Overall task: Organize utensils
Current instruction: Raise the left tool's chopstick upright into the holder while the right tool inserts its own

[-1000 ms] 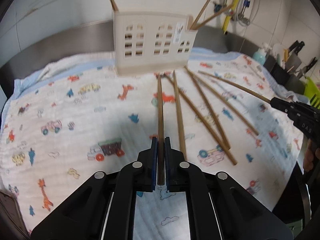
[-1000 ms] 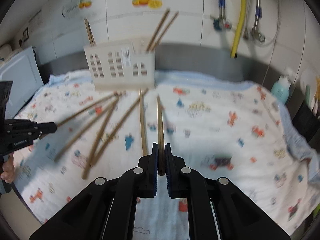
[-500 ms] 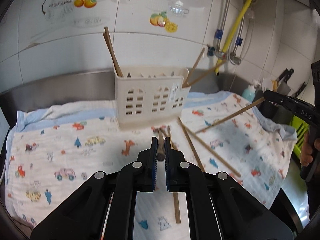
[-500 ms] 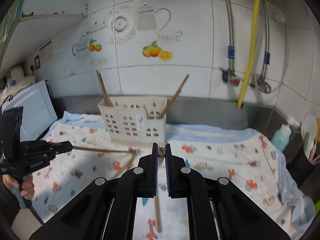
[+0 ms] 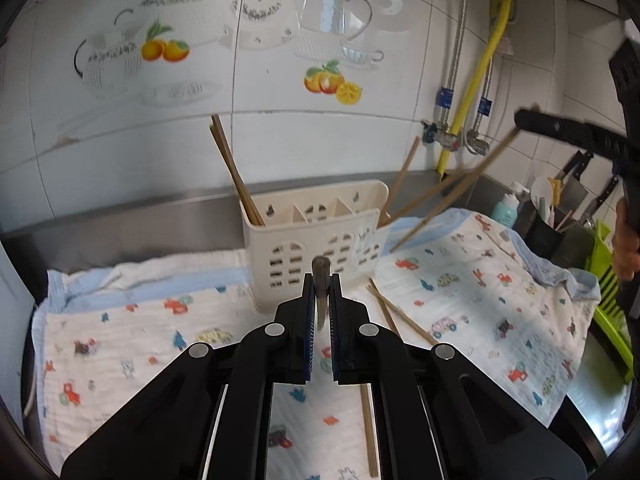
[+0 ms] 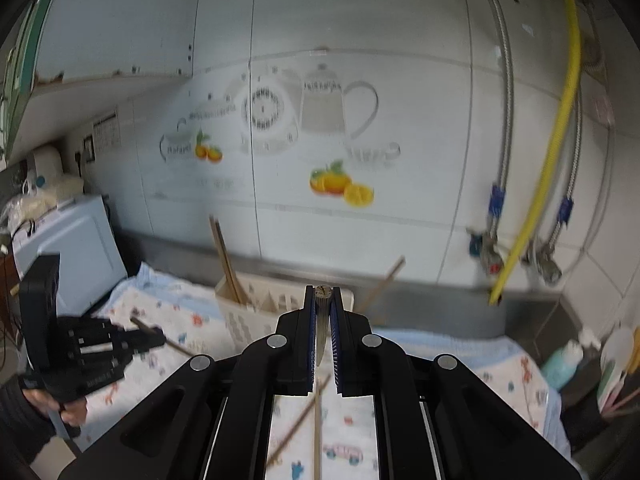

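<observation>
Chopsticks are what we handle here, one in each tool. Our left tool [image 5: 321, 312] is clamped on a chopstick [image 5: 321, 280] whose blunt end pokes out past the blue pads, seen end-on in front of the cream utensil caddy [image 5: 316, 236]. Our right tool [image 6: 322, 320] grips a second chopstick [image 6: 322, 300] the same way, its tip showing between the closed pads. From the left wrist view, that right tool [image 5: 576, 134] appears at the upper right, raised above the cloth, with its chopstick slanting down toward the right end of the caddy. From the right wrist view, the left tool [image 6: 120, 340] sits at the lower left, held in a hand [image 6: 52, 404], a chopstick sticking out of its tip.

The caddy stands on a patterned cloth [image 5: 500, 300] spread over the bench, close to the tiled wall. A pair of chopsticks [image 5: 236, 172] leans in its left compartment, and others lean out of its right end. Several loose chopsticks [image 5: 394, 312] lie flat on the cloth just right of our left tool. A teal bottle [image 5: 506, 206] stands at the far right, beside a dark holder of knives.
</observation>
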